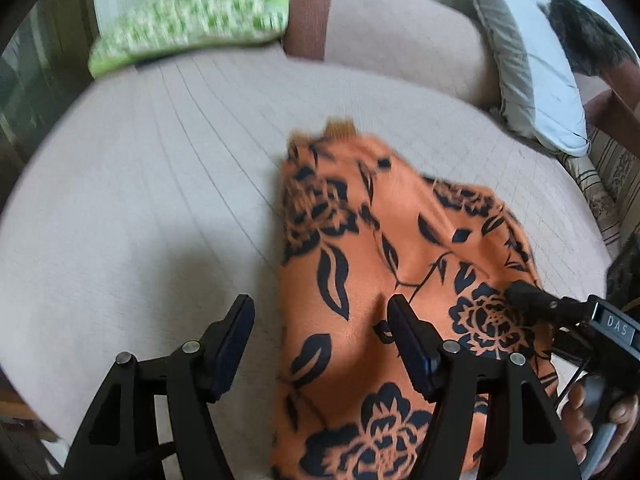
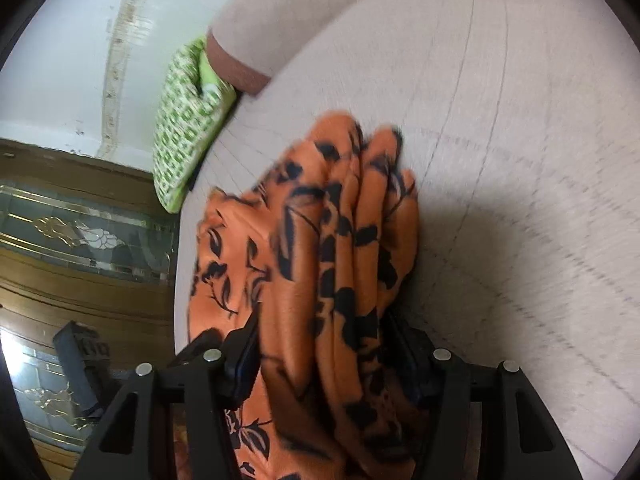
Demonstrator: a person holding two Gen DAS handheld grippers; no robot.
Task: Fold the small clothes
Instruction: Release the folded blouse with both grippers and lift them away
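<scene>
I work over a pale quilted bed cover (image 1: 140, 184), with a green-and-white patterned cushion (image 1: 192, 12) beside a beige bolster (image 1: 392, 36), a white wall (image 2: 60, 48), and a dark wood cabinet with decorated glass panels (image 2: 80, 232).

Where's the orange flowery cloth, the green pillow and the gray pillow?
orange flowery cloth (image 1: 360, 240): left wrist view, middle of the fabric.
green pillow (image 1: 192, 12): left wrist view, patterned face.
gray pillow (image 1: 508, 56): left wrist view, gray side panel.
</scene>
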